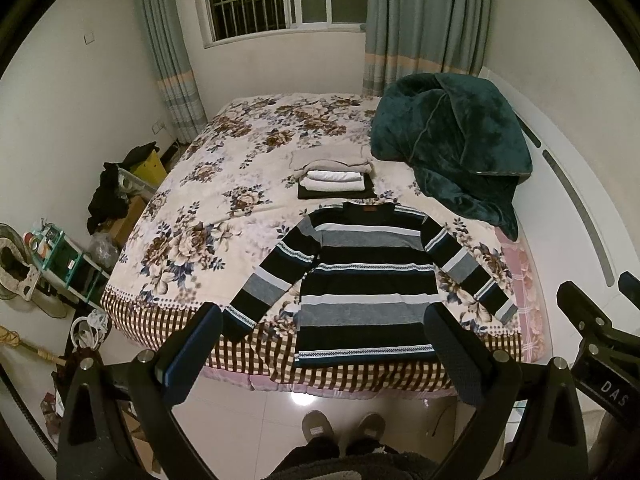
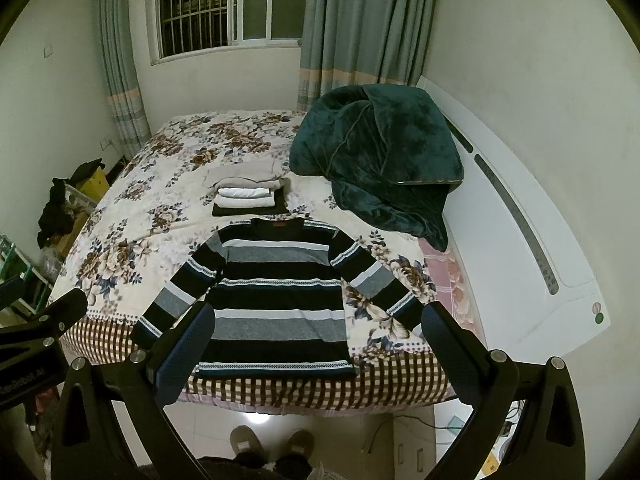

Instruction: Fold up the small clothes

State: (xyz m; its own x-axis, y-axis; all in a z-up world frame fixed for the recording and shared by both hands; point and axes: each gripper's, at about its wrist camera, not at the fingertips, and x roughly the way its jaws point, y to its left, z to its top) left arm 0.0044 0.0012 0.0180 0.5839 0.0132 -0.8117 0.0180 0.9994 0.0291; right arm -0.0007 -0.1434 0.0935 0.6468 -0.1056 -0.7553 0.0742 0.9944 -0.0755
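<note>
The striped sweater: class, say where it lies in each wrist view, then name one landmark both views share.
Left wrist view: striped sweater right of centre, spread flat on the bed.
Right wrist view: striped sweater left of centre, same pose.
Shared landmark: folded stack just beyond its collar.

Both fisheye views: dim, warm artificial light from overhead, with a bright glare spot on the glossy floor (image 1: pixel 302 398) at the foot of the bed (image 1: pixel 192 216). The window (image 2: pixel 192 4) is dark. Straight lines bow strongly toward black corner vignettes; focus is fairly sharp, slightly grainy.
</note>
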